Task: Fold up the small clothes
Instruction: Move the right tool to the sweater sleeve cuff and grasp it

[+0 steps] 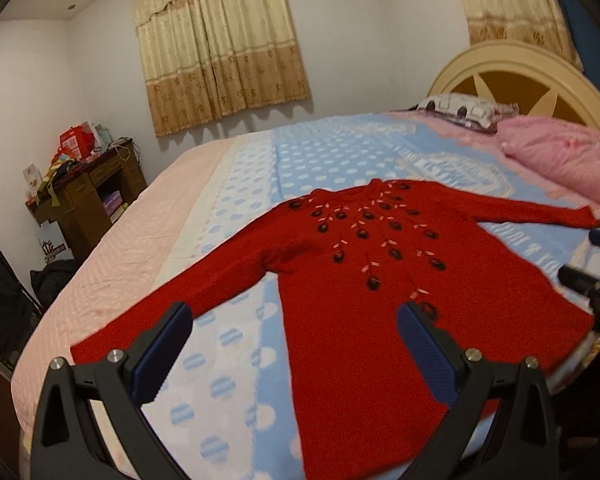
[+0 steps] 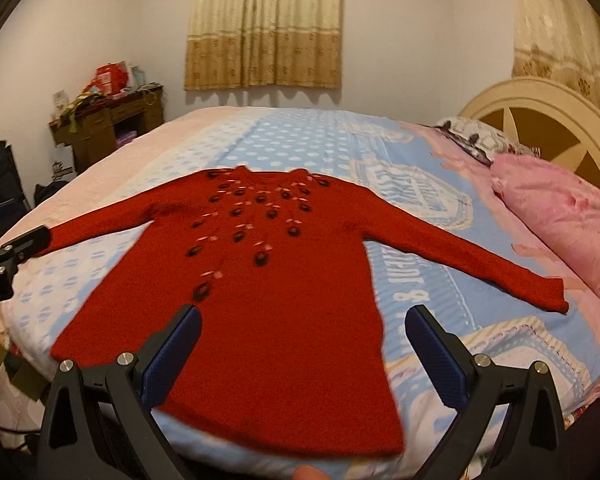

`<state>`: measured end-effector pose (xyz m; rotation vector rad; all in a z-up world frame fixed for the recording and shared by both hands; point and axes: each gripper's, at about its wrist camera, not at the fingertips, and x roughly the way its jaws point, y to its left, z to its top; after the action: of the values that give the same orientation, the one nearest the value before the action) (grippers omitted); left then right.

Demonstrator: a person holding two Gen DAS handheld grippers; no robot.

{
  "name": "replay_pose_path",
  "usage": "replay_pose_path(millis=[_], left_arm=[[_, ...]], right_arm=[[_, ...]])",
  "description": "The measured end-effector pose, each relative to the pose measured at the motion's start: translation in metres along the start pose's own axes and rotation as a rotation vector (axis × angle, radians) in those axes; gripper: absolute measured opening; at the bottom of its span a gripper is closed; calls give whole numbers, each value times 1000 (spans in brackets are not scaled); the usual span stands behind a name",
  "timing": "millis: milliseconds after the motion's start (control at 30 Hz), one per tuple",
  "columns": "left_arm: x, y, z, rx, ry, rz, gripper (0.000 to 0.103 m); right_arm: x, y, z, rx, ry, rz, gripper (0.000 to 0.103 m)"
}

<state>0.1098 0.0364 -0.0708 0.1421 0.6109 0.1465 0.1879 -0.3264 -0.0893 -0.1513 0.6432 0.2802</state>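
— Where's the red sweater (image 1: pixel 380 280)?
— Spread flat on the bed (image 1: pixel 320 152), sleeves out, beyond both tongs.
— And the tongs?
— Left tongs (image 1: pixel 296 316) and right tongs (image 2: pixel 300 320) gape wide, empty, above its hem.

A red knitted sweater (image 1: pixel 380 320) lies flat and face up on the bed, unfolded, with both long sleeves spread out to the sides and slanting down toward the hem. Its hem lies at the near edge of the bed and its round neckline points toward the far side. Rows of small dark flower shapes with pale pink leaves fan down from the neckline across the chest. The body widens toward the hem and looks smooth, without folds
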Motion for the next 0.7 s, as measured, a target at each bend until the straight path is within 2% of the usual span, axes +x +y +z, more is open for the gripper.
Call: replay_pose_path(millis=[133, 333, 600, 700], left_arm=[[27, -3, 11, 43, 17, 17, 103], [74, -11, 36, 81, 44, -15, 103], [137, -32, 65, 143, 60, -63, 103], [165, -38, 72, 135, 88, -74, 103]], right_arm=[[30, -25, 12, 40, 25, -18, 102], [69, -72, 22, 107, 61, -60, 102], [99, -164, 21, 291, 115, -130, 101], [105, -198, 13, 368, 130, -161, 90]])
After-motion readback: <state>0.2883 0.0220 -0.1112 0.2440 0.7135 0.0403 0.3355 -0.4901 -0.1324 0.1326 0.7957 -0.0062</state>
